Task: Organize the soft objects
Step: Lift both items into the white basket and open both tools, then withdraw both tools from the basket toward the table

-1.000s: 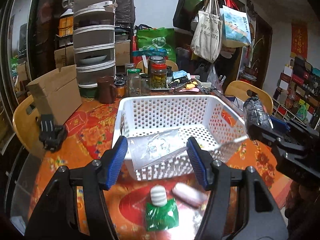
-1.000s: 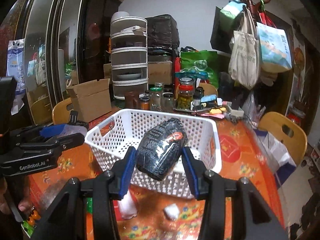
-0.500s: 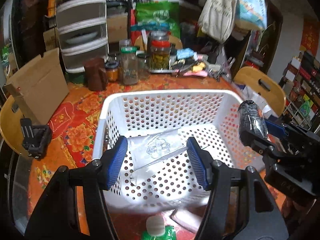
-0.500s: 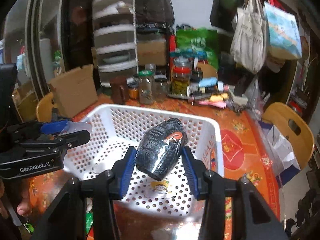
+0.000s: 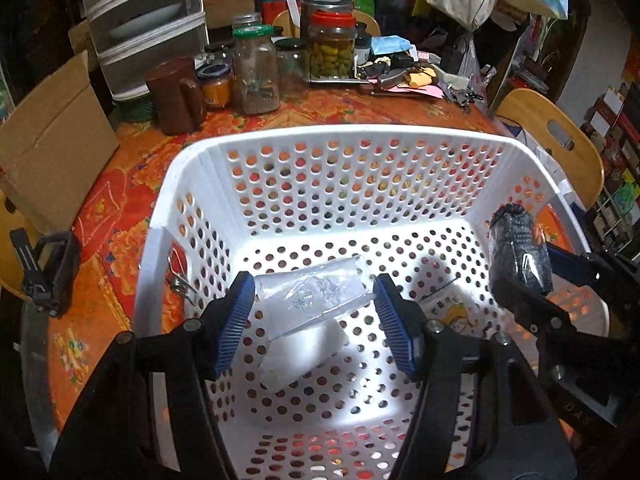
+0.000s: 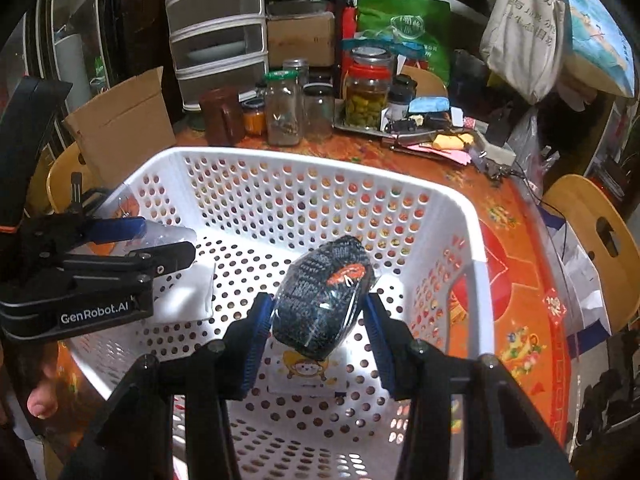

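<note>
At centre frame of the left wrist view, a clear plastic packet (image 5: 310, 294) is pinched between the blue pads of the left gripper (image 5: 314, 318), held over the floor of the white perforated basket (image 5: 340, 136). Lower centre in the right wrist view, the right gripper (image 6: 318, 330) clamps a dark wrapped bundle (image 6: 322, 306) above a cartoon-printed card (image 6: 308, 372). Glass jars (image 6: 366, 92) stand at upper centre on the orange tablecloth (image 6: 516, 300).

A cluttered home dining room: pickle jars (image 5: 331, 50), wooden chairs (image 5: 554, 142), hanging totes (image 6: 520, 28)
</note>
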The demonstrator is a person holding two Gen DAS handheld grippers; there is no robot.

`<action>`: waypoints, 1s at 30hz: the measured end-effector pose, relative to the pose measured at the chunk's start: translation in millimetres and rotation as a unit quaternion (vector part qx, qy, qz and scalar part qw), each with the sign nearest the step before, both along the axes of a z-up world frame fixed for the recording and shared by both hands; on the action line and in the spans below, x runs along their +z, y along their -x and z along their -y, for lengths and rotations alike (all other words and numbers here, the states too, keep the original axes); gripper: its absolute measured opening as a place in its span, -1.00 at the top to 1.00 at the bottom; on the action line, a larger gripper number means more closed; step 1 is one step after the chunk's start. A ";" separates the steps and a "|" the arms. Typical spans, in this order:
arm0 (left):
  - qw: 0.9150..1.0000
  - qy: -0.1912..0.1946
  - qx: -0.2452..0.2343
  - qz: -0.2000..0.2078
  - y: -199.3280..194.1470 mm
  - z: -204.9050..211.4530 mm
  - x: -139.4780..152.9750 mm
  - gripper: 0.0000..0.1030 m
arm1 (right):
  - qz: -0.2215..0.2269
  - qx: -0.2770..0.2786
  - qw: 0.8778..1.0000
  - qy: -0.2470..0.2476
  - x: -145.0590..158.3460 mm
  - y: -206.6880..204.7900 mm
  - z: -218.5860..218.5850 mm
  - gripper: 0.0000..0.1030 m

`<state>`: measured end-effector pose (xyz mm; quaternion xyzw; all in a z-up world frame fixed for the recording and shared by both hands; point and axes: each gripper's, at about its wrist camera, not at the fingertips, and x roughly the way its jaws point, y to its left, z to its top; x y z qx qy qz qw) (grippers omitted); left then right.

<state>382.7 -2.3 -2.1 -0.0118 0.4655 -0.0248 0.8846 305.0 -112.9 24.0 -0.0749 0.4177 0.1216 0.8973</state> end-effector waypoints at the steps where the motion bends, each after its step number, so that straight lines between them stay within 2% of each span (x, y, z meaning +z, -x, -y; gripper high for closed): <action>1: 1.000 -0.002 -0.001 0.000 -1.0 1.0 -1.0 -0.15 | -0.002 -0.001 1.000 0.001 -1.4 -1.4 0.4 0.09; 8: 1.000 0.005 -0.004 0.004 -0.6 2.1 -1.3 -0.20 | -0.010 -0.008 1.000 0.004 -10.2 -5.6 2.2 0.08; 10: 1.000 0.006 -0.005 0.007 1.0 2.0 -0.6 -0.34 | -0.011 -0.010 1.000 0.001 -9.8 -5.8 1.9 0.07; 12: 1.000 0.010 -0.003 0.012 3.1 0.8 1.4 -0.59 | -0.009 -0.011 1.000 -0.002 -9.2 -5.7 2.2 0.06; 14: 1.000 0.015 -0.002 0.019 5.6 -0.6 4.0 -0.71 | -0.007 -0.014 1.000 -0.004 -8.0 -4.7 3.2 0.04; 16: 1.000 0.019 0.000 0.024 8.5 -1.2 6.2 -0.75 | -0.003 -0.014 1.000 -0.009 -6.0 -2.5 4.7 0.01; 21: 0.999 0.018 0.001 0.041 15.8 -0.7 15.1 -0.92 | 0.012 -0.016 1.000 -0.017 3.0 5.5 7.4 -0.52; 25: 0.998 0.013 0.003 0.063 28.8 -3.0 28.7 -0.96 | 0.019 -0.015 1.000 -0.018 9.2 12.6 8.7 -0.57; 30: 0.996 0.005 0.000 0.094 57.8 -10.7 53.1 -1.00 | 0.039 -0.022 0.998 -0.036 21.8 31.1 19.6 -0.97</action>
